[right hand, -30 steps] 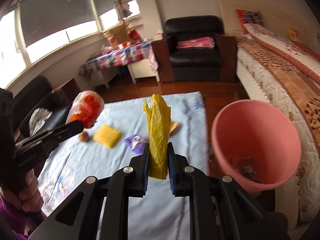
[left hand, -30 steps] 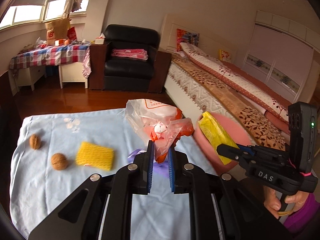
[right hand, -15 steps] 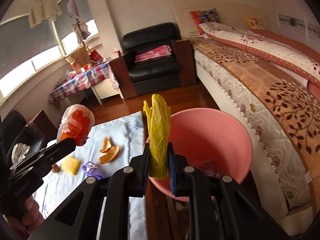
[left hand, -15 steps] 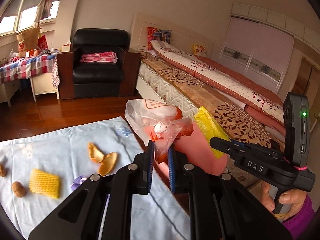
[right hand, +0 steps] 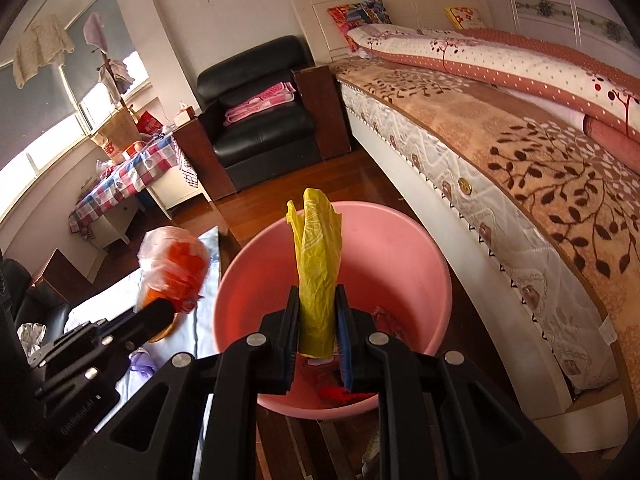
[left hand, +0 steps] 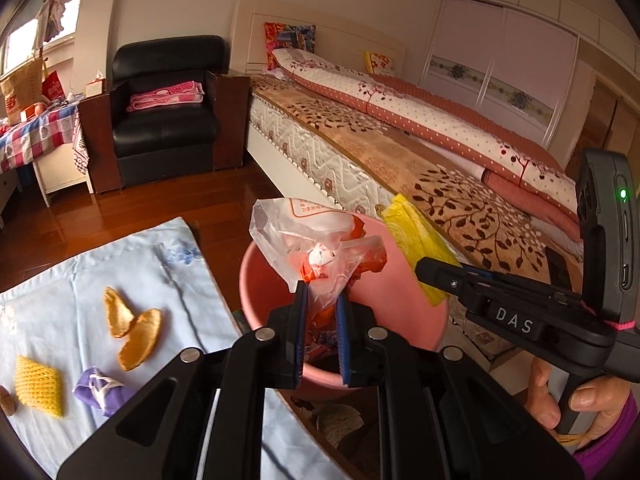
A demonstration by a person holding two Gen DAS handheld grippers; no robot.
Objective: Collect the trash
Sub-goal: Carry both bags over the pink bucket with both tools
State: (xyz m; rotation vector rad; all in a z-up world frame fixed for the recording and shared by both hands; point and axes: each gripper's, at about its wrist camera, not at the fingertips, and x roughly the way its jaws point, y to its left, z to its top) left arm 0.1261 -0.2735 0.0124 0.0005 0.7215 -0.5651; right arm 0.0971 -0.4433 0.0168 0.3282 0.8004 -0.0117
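Over the round pink plastic basin [right hand: 384, 264], both grippers carry trash.
Left gripper [left hand: 320, 316] jaws pinch a clear plastic bag of orange scraps [left hand: 316, 248]; right gripper [right hand: 318, 320] jaws pinch a crumpled yellow plastic bag [right hand: 316, 264] at its 3 o'clock.

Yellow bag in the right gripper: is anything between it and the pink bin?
Nothing visible. The yellow bag, clamped in the right gripper, hangs over the open pink bin; only some trash lies at its bottom.
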